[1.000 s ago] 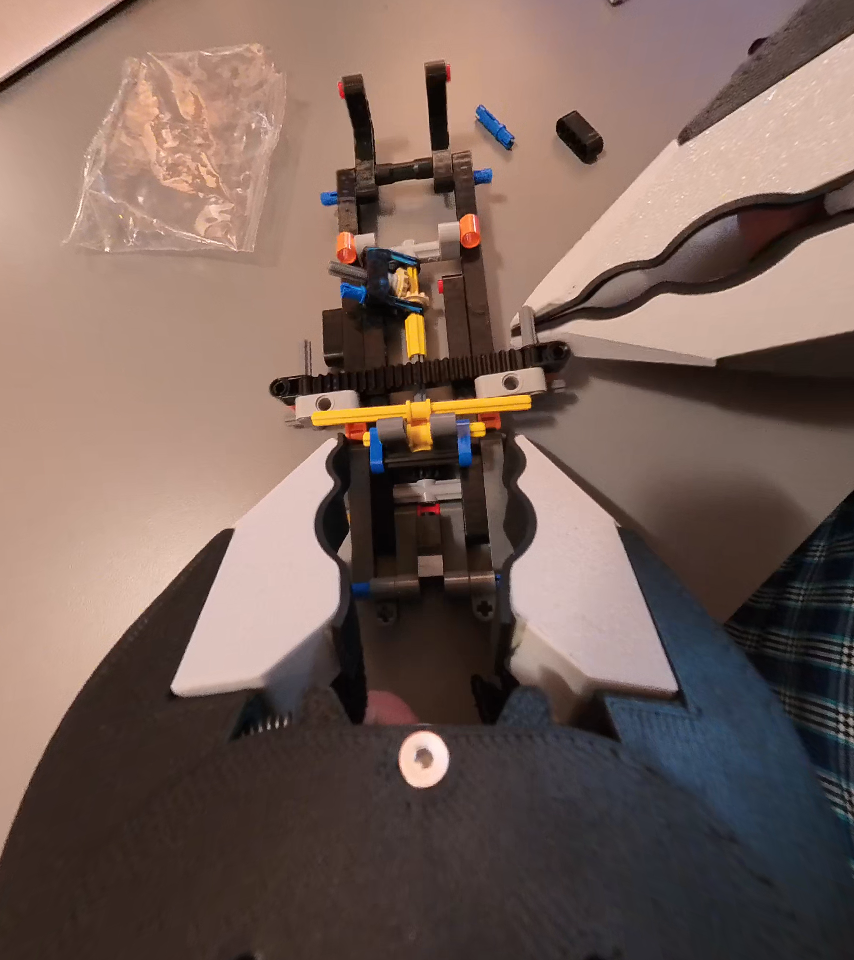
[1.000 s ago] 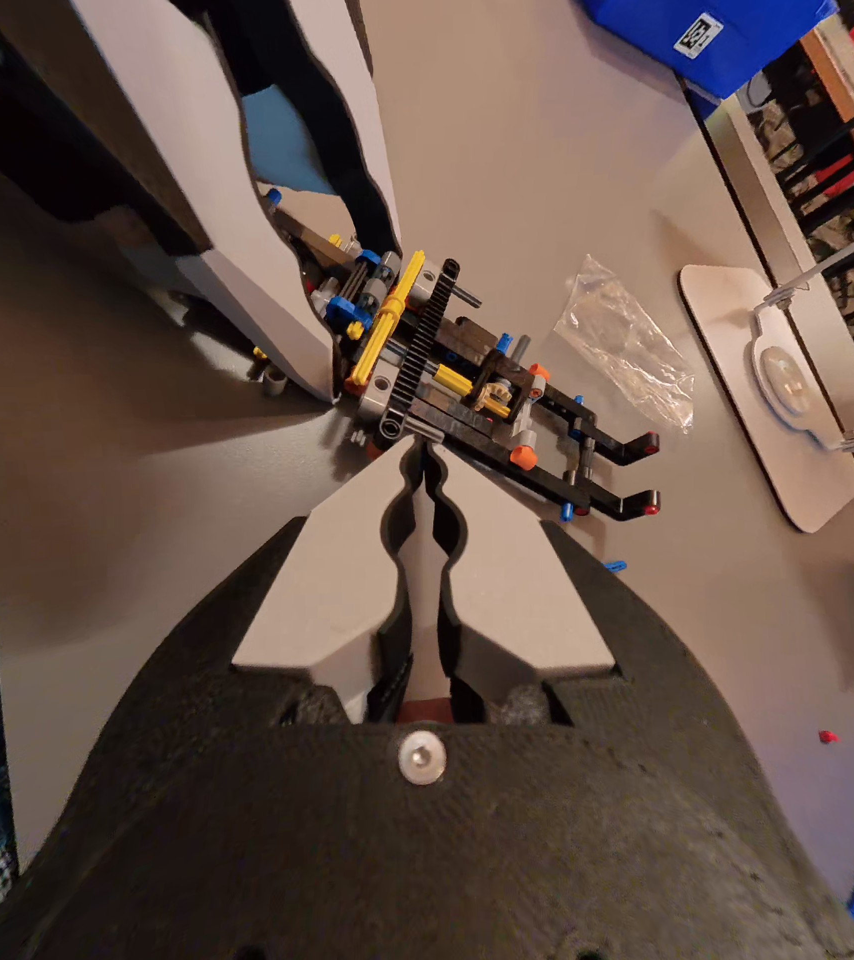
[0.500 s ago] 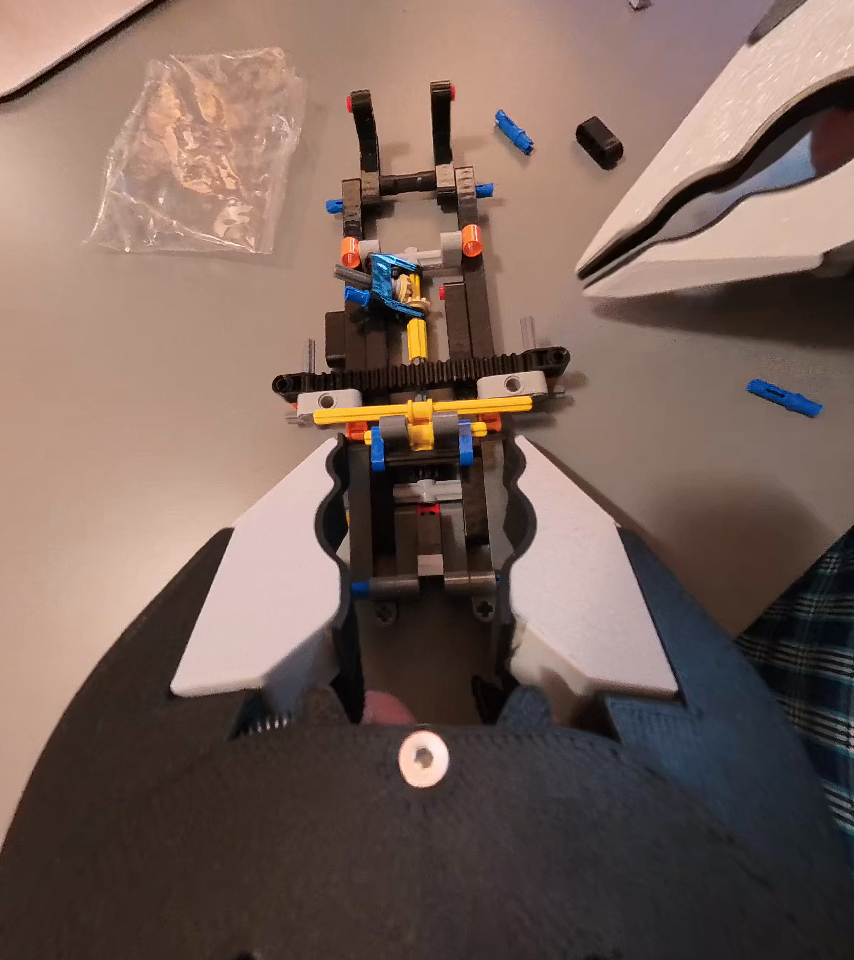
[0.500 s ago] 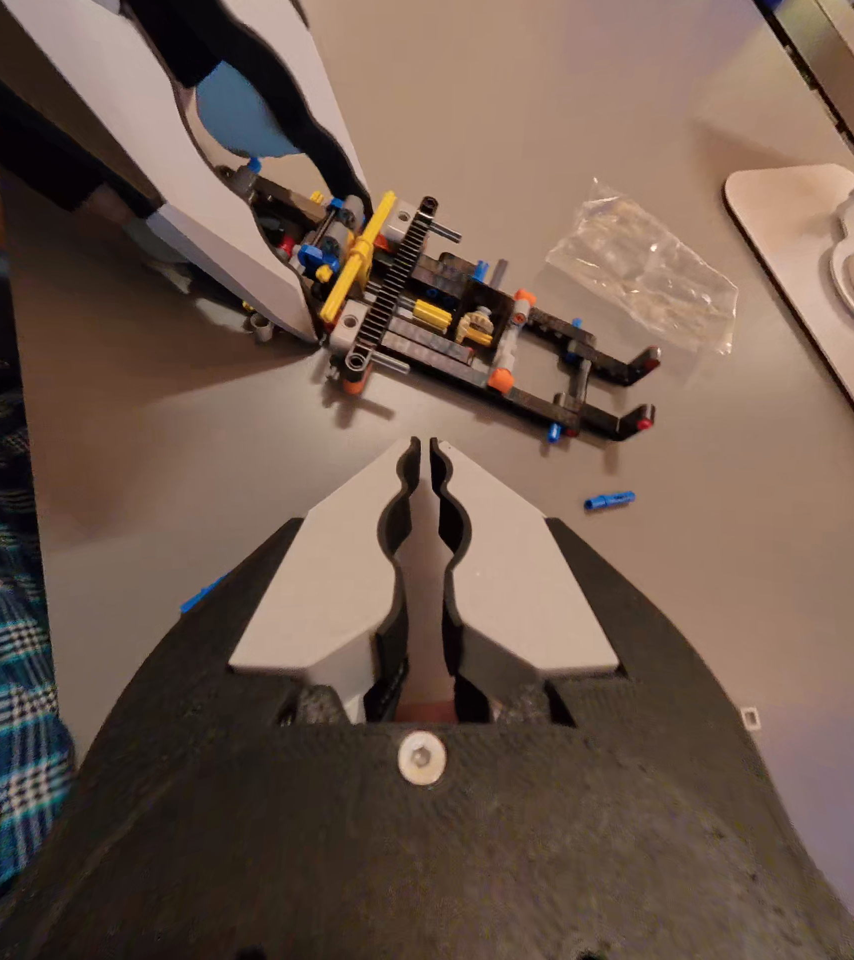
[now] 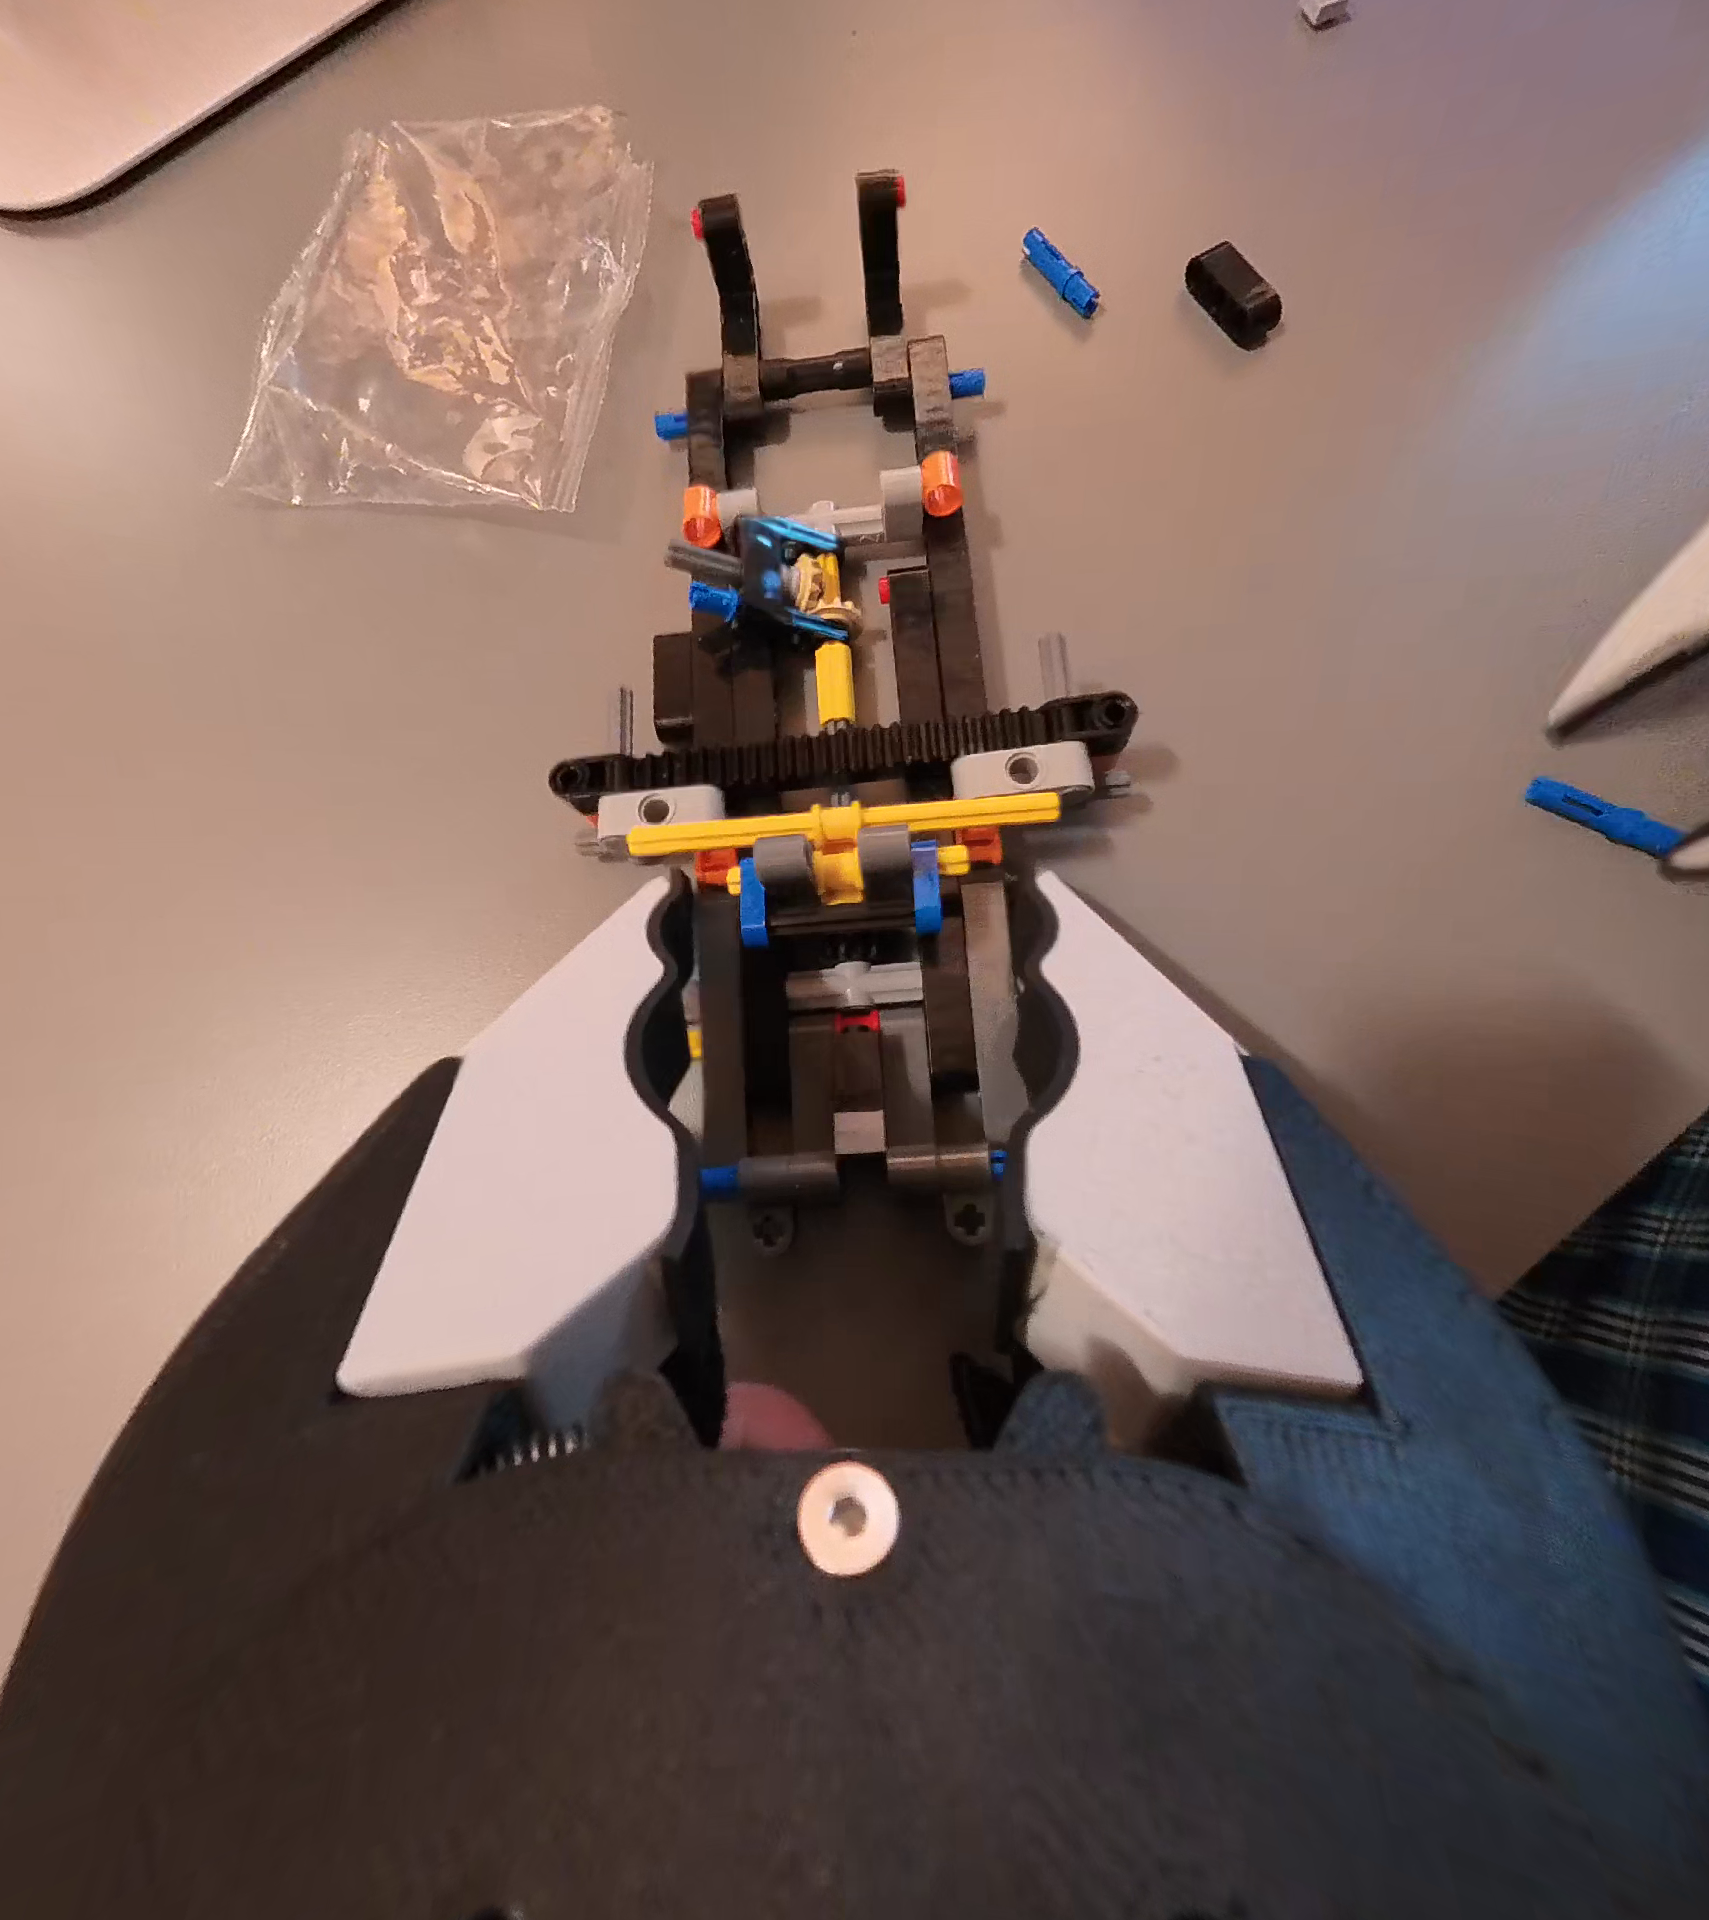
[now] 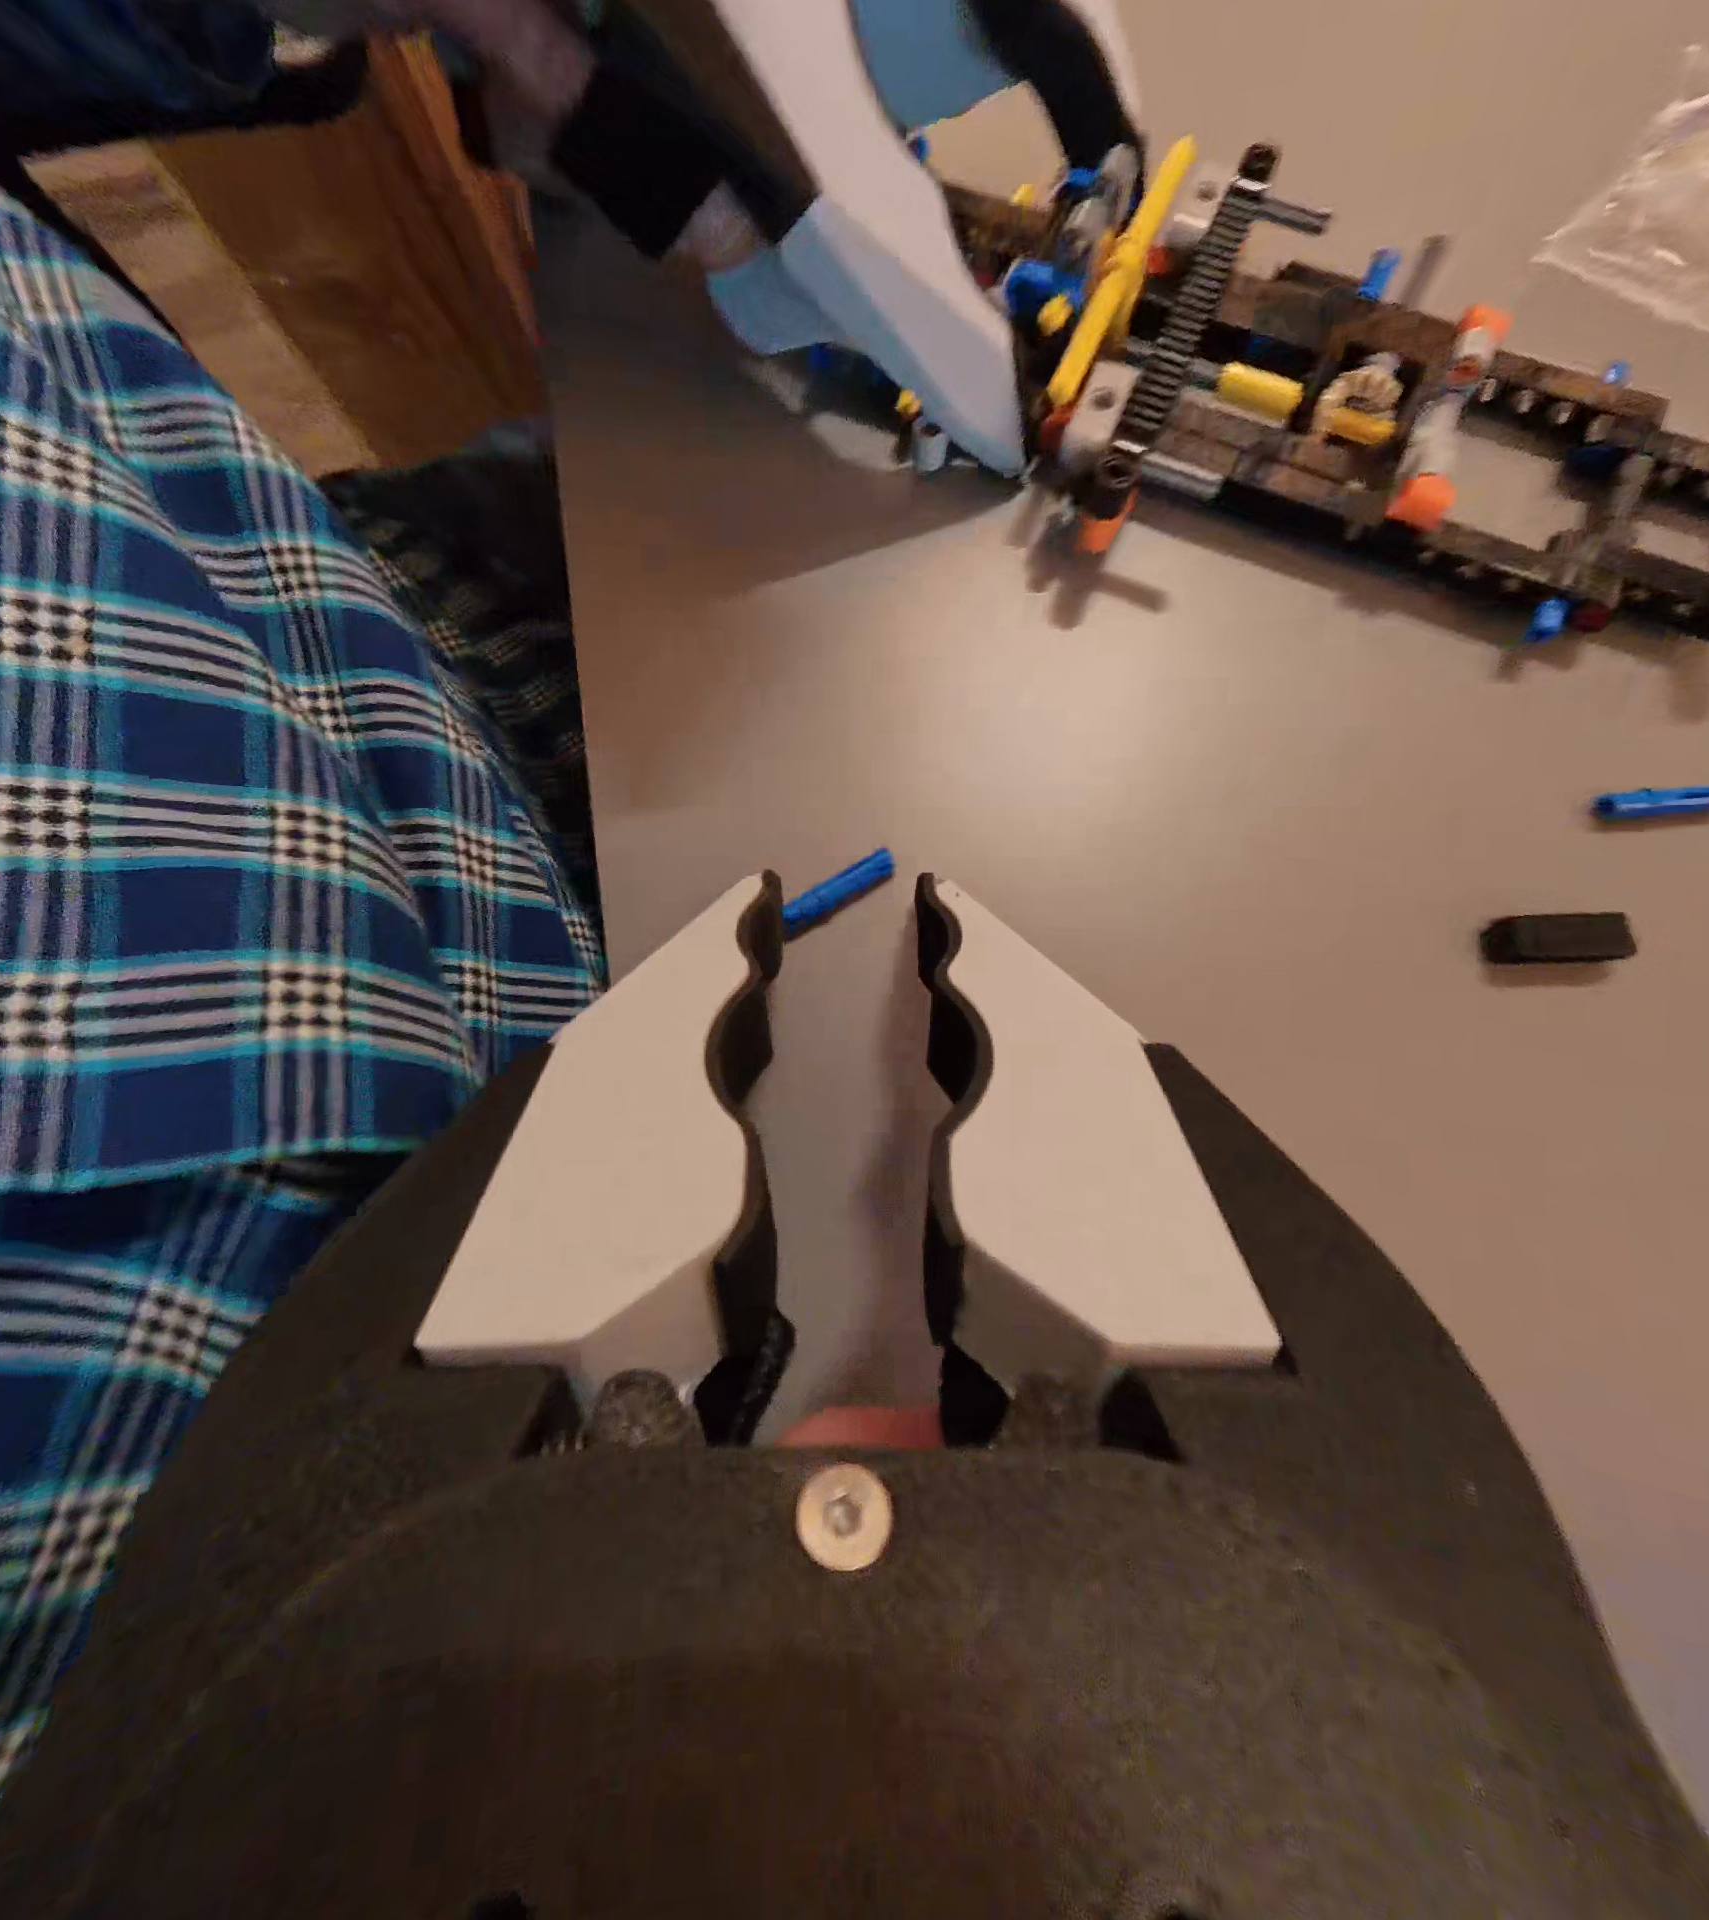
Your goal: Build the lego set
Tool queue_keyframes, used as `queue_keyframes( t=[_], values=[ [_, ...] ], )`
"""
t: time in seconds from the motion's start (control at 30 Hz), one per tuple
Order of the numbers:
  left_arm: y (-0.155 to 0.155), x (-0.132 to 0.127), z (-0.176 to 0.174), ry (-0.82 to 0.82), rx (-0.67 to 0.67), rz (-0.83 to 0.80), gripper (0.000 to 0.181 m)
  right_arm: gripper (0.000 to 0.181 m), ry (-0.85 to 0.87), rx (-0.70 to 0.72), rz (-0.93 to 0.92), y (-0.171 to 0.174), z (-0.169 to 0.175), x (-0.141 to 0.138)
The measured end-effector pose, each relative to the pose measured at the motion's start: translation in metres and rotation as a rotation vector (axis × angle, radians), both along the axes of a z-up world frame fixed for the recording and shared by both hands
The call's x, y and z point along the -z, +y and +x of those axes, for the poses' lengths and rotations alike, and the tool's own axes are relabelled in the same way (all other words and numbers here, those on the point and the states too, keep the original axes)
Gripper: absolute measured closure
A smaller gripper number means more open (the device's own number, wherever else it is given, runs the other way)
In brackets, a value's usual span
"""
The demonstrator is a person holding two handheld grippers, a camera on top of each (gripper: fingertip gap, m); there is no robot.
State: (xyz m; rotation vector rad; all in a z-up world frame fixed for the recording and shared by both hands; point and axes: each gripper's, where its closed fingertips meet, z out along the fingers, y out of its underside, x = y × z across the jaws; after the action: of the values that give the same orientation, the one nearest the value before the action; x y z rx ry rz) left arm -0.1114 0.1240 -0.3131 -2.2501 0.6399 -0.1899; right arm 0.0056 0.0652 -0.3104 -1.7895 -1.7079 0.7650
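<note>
Left gripper [image 5: 855,935] clamps the lego chassis [image 5: 829,665] flat on the table [image 5: 154,831], stretching toward twelve o'clock. Right gripper [image 6: 848,894] hovers parted, empty, a blue pin [image 6: 834,888] at its tips, eleven o'clock.

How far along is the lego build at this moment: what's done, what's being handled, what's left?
Done: a long black frame with toothed bar and yellow rods is assembled. In hand: the left gripper clamps the frame's near end; the right gripper, jaws open, is at a loose blue pin. Left: another blue pin and a black connector lie unattached on the table.
</note>
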Motion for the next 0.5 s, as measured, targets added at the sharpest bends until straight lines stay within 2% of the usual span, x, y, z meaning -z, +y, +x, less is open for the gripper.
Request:
queue_keyframes(
  t=[0.13,0.2,0.33,0.4,0.5],
  values=[
    [-0.002,-0.003,0.002,-0.007,0.003,0.016,0.112,0.166,-0.032,0.016,0.039,-0.001,-0.004,0.003],
    [-0.005,-0.005,0.003,-0.003,0.005,0.028,0.110,0.178,-0.045,0.039,0.081,0.004,-0.003,0.004],
    [-0.007,-0.024,0.002,0.015,0.005,0.122,0.110,0.179,-0.018,0.036,0.091,0.007,-0.004,0.003],
    [-0.010,-0.041,0.014,0.042,0.060,0.221,0.120,0.179,0.020,0.036,0.071,0.007,-0.007,-0.001],
    [-0.024,-0.056,0.050,0.071,0.231,0.326,0.133,0.180,0.082,0.022,0.074,0.011,-0.010,-0.011]
  ],
)
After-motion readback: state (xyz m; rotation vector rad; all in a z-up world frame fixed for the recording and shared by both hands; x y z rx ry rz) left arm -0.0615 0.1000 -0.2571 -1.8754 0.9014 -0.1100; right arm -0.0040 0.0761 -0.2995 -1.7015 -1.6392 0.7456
